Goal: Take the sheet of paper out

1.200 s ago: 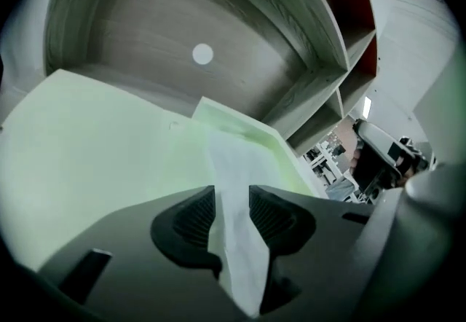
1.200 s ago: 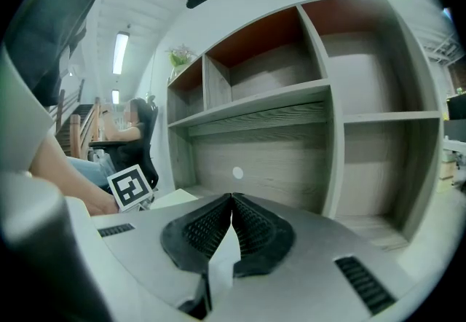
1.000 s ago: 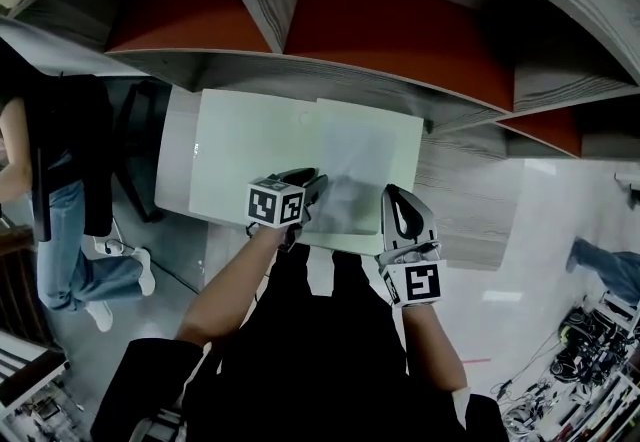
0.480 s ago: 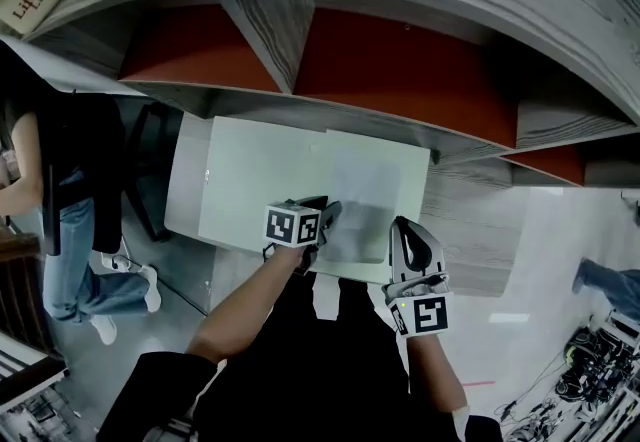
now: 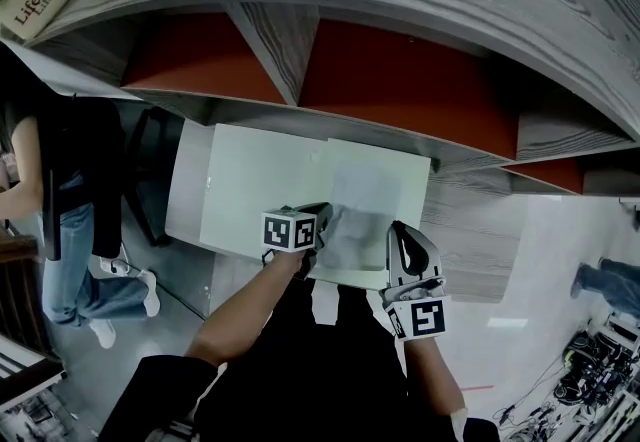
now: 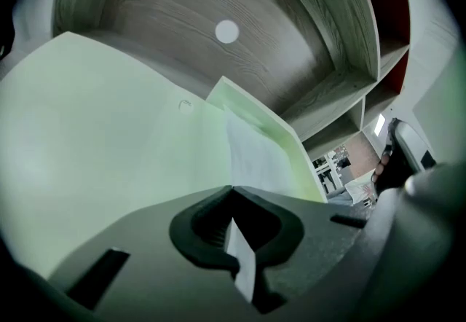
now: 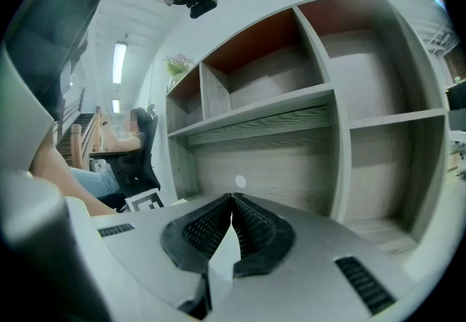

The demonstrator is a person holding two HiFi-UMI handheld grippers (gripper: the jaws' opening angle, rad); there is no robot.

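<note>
While the sheet of paper (image 5: 358, 215) lies flat on the pale green folder (image 5: 250, 180), toward its right half, the step in hand looks like the extraction itself: sheet gripped, not yet clear of the folder.

Next move, as judged: draw both grippers back together and level, so the thin sheet slides free without creasing or tearing at the pinch points. The folder may drag along if it lies loose.

Left gripper (image 6: 231, 229): jaws fully together on a thin white edge at the sheet's near-left side. The paper runs on ahead of the jaws over the green.

Right gripper (image 7: 231, 233): jaws likewise closed, with a white wedge pinched between the ribbed pads (most likely the same sheet's right side, though that view alone does not settle it).

Head view: one gripper on either side of the sheet, near each other.

Surroundings: grey wood-grain shelf unit (image 5: 400, 70) with red back panels just beyond the folder. A person (image 5: 60, 190) is at far left, well apart.
</note>
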